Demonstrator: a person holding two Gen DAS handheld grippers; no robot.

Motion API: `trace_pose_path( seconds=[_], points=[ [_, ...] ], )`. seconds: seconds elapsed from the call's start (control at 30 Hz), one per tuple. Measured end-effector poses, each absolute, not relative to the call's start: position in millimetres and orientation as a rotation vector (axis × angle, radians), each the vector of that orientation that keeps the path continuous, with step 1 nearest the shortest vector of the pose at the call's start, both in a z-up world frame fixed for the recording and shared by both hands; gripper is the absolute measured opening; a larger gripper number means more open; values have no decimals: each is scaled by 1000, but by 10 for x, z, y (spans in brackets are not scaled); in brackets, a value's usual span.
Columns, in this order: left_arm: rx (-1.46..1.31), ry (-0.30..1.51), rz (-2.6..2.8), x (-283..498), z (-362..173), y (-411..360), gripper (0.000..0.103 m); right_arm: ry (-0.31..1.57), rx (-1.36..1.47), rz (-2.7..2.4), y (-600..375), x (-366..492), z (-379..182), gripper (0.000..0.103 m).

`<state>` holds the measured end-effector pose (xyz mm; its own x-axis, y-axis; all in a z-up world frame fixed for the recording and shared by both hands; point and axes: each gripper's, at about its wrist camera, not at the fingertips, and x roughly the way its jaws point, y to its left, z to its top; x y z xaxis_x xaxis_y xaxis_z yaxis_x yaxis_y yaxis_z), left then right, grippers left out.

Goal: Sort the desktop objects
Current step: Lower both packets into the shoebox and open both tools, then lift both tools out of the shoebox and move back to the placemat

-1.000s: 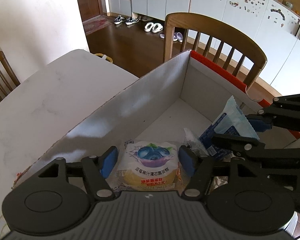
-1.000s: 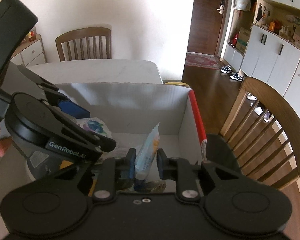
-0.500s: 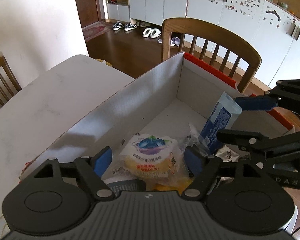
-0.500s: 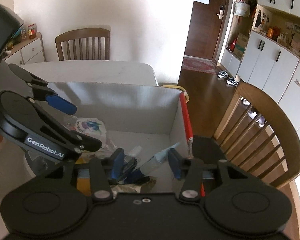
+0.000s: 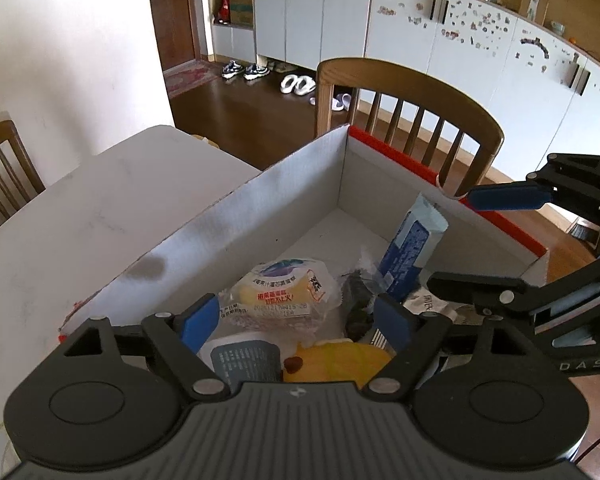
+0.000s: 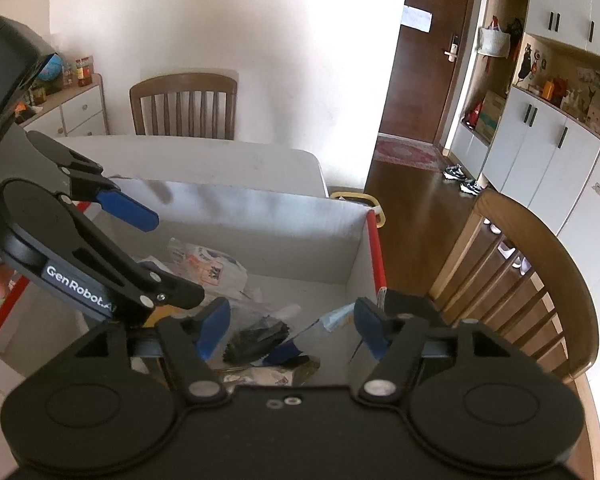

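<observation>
Hovering over the white cardboard box (image 5: 260,208) near the surface's corner, the left gripper (image 5: 296,320) has its jaws spread wide and holds nothing, and the right gripper (image 6: 290,326) is likewise apart and empty. The snack packets lie inside the box: a blueberry cake packet (image 5: 284,292) flat on the box floor, a blue-and-white sachet (image 5: 410,252) leaning upright against the red-edged wall, a dark crinkly packet (image 6: 256,338) and a yellow wrapper (image 5: 336,362) nearer the grippers. The deposit looks finished, so the risks lie in the retreat. The two grippers sit close together above the same end of the box, and an inward move could knock them together. A low exit could catch the box rim and drag the light box toward the surface's edge, or topple the leaning sachet.
</observation>
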<state>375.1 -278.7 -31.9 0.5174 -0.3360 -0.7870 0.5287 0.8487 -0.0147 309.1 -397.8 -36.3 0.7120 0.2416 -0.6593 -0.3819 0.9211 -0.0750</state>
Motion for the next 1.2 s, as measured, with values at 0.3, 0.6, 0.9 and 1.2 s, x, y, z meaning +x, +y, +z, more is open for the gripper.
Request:
trace_pose_path(
  seconds=[0.3, 0.6, 0.9, 1.2],
  points=[
    [211, 858, -504, 3536, -204, -2674, 100, 668, -200, 384, -3983, 2926, -236, 80],
    [162, 810, -513, 3296, -103, -2480, 103, 625, -213, 416, -3907, 2690, -76, 89],
    [105, 757, -495, 3008, 11, -2179, 103, 596, -181, 429, -3733, 2496, 60, 90],
    [53, 705, -453, 2747, 94, -1695, 103, 576, -156, 435, -3406, 2314, 159, 90]
  ],
)
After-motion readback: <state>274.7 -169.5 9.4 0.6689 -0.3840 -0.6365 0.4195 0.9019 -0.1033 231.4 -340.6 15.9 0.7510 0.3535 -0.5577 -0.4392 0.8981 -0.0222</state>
